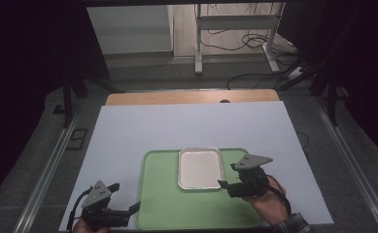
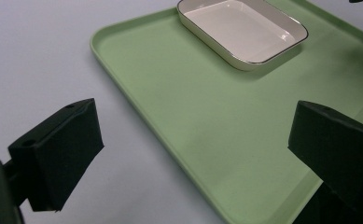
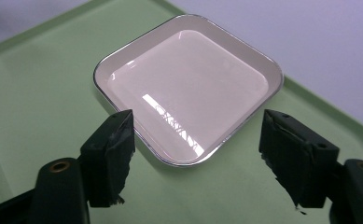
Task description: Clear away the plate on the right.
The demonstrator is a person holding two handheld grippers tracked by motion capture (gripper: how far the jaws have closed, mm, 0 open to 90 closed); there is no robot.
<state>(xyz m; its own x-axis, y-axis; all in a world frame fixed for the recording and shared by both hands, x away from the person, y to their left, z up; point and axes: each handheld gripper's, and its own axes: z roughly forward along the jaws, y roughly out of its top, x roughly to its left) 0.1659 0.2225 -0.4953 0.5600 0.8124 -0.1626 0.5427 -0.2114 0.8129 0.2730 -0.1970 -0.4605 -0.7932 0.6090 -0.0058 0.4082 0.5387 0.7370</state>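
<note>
A white rectangular dish (image 1: 199, 168) with a thin metal rim lies empty in the far part of a light green tray (image 1: 162, 204). My right gripper (image 1: 227, 175) hovers at the dish's near right corner, held by a hand. In the right gripper view its jaws (image 3: 195, 154) stand open, and the dish (image 3: 188, 84) lies just ahead of the pads without touching them. My left gripper (image 1: 127, 196) rests open at the tray's near left corner. The left gripper view has its jaws (image 2: 193, 144) wide apart over the tray's edge (image 2: 137, 116), with the dish (image 2: 242, 28) farther off.
A pale sheet (image 1: 143, 131) covers the table, with a wooden strip (image 1: 177, 98) at its far edge. Metal rails (image 1: 50, 170) run along both sides. Beyond the table stand a desk frame (image 1: 235, 22) and loose cables (image 1: 254, 41) on the floor.
</note>
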